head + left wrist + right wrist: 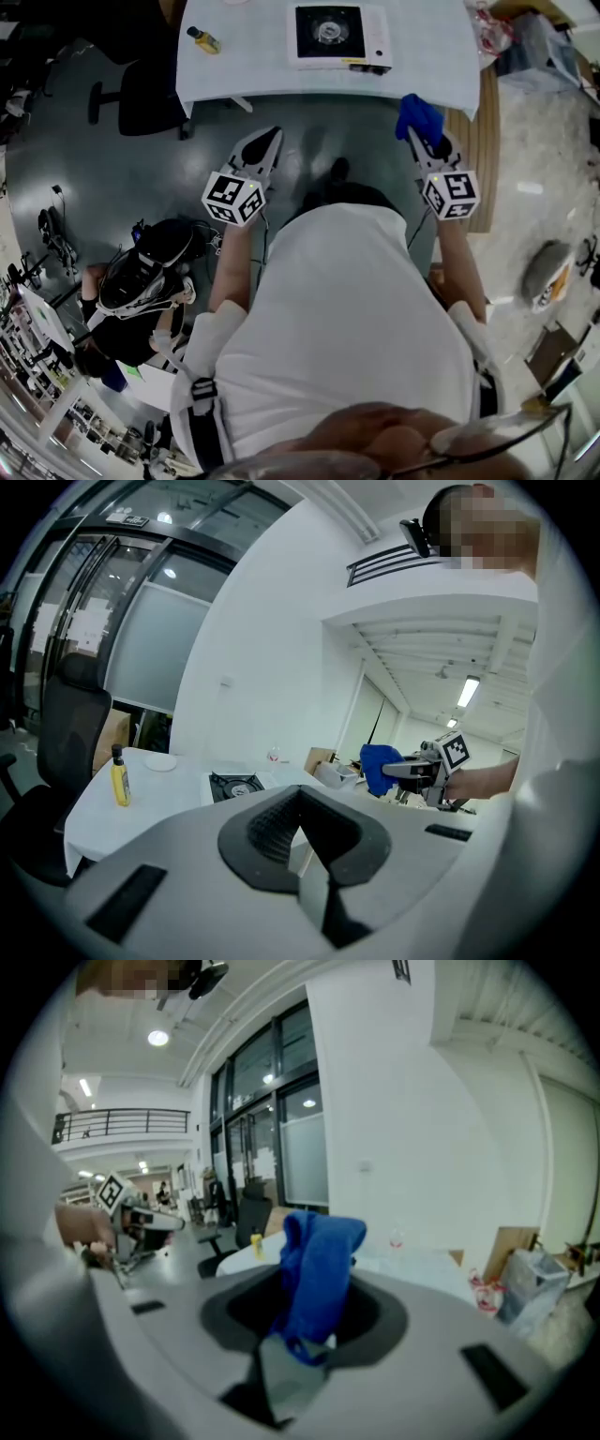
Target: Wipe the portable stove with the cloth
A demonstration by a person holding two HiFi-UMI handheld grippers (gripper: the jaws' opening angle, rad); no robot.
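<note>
White-covered surface (234, 66) across the top of the head view, with grey floor beneath and in front. On it, toward the right half: portable stove (339, 35), a black burner plate in a pale body, sitting flat. Well to its left, near the surface's left end: small yellow bottle (203, 39), dark-capped, upright in the left gripper view.

Left tongs (274, 134) held in the air short of the near edge, pointing toward the surface. Closed together with nothing between them, per the left gripper view.

Right tongs (420, 139) roughly level with them on the other side. Clamped on blue cloth (419, 114), which is bunched up and standing out past the tips. Cloth off the surface, near its front right corner and apart from the stove. Neither pair of tongs touching stove or surface.

Black office chair (141, 94) on the floor just left of the surface. Another person (141, 281) low down at lower left, in dark clothing.
</note>
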